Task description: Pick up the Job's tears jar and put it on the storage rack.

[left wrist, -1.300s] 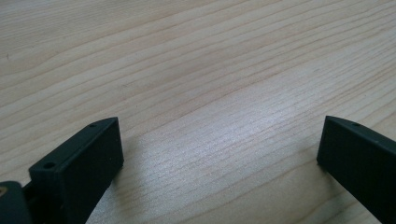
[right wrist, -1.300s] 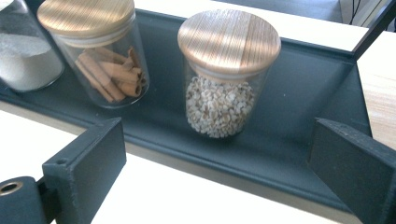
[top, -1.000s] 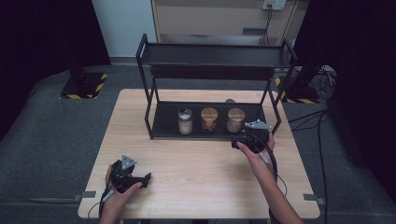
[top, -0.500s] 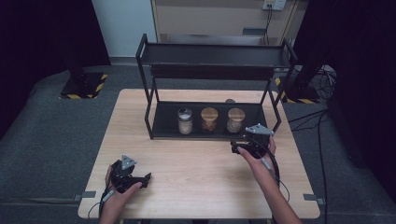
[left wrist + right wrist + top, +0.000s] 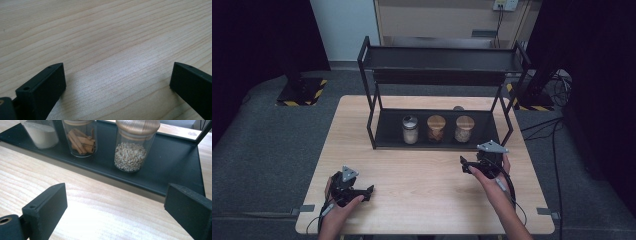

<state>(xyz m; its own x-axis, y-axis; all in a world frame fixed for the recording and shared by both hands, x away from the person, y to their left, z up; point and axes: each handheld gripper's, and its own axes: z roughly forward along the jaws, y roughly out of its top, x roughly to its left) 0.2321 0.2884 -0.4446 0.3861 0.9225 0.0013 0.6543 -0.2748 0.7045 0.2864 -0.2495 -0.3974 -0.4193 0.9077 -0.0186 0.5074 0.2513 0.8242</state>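
The right gripper (image 5: 468, 165) sits farther back from the rack (image 5: 439, 142) and nearer the person than a second ago, its jaws wide apart with nothing between them.

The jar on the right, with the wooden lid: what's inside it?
The right jar on the rack's bottom shelf holds small pale grains or seeds, filling its lower part. The wooden lid covers the top, so the space just under it is hidden.

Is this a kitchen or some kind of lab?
Probably a lab or recording room, not a kitchen. A bare wooden table stands on grey floor between dark curtains, with loose cables beside it. The black rack holds just three spice jars.
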